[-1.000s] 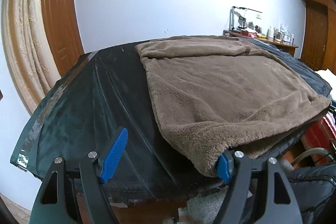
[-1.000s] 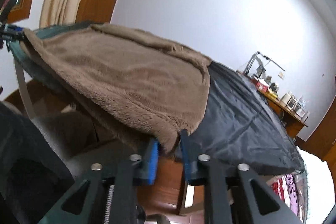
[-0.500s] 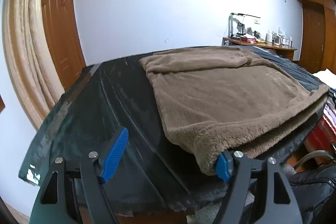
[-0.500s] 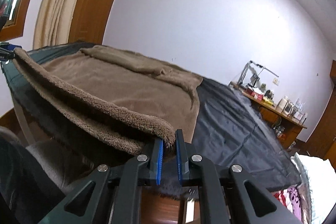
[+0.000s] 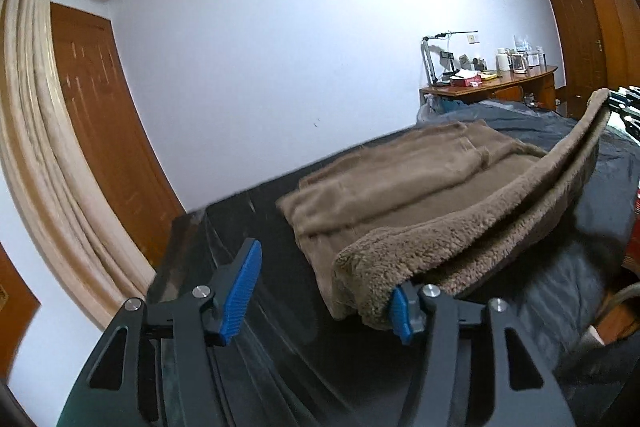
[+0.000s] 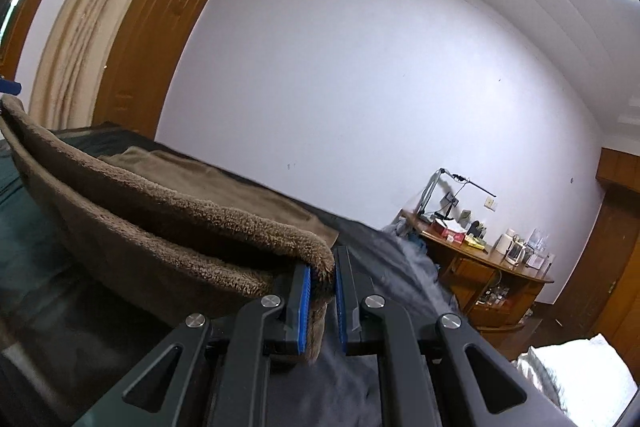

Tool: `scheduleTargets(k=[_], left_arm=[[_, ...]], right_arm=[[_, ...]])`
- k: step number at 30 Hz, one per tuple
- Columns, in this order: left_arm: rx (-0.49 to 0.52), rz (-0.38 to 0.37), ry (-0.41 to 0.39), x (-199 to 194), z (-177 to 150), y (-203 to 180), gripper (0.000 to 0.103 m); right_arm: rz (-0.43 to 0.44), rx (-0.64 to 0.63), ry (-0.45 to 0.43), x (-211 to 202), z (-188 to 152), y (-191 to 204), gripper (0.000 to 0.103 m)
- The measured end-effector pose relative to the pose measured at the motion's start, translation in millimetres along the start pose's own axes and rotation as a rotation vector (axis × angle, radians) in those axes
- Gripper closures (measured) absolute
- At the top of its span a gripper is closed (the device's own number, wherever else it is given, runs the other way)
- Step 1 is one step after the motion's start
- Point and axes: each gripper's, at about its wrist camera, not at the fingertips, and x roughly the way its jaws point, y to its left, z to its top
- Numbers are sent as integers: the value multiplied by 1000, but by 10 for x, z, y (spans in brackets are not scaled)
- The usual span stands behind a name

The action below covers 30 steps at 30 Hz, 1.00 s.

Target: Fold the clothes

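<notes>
So the brown fleece garment (image 5: 460, 227) hem just lifted off the table (image 5: 280, 327), right gripper (image 6: 320, 291) pinching 1 corner, left gripper (image 5: 320, 291) gaping wide with fleece draped on 1 finger, fold underway.

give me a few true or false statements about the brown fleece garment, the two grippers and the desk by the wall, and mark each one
1. The right gripper pinches a corner of the brown fleece garment. True.
2. The left gripper is clamped shut. False: its jaws stand wide apart, with fleece draped over only one finger.
3. The garment's near edge is lifted off the dark cover. True.
4. The garment is bright red. False: it is brown.
5. The wooden desk is bare. False: a lamp, a kettle and small items stand on it.
</notes>
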Motion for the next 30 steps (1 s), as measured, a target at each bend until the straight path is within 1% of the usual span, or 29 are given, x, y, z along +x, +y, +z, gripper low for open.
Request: scheduleTargets(k=[5,8,13,16,19,24,27,30], left_arm=[[-28,15,-23,287,360,138,42],[-52,25,-31,501,544,207,42],[-67,23,-14,832,723,279,43],[-66,9,3,972,709,268,45],[-55,-12,32,1083,599,233,45],[-19,-32,95,1311,455,158,45],[-26,-31,109,1458,499,179,44],[-62,-31,117,1575,604,266,43]], right_arm=[[-7,0,5,447,284,-49,92],[-17,3,6,626,364,-70,92],[-33,13,6,915,483,-109,92],[-42,19,6,1087,554,-132,92],[-51,24,6,1260,626,-156,92],[-25,-7,76,1450,405,-44,92],[-13,-12,106,1578,339,-21,92],[-9,-6,110,1700,413,-47,92]])
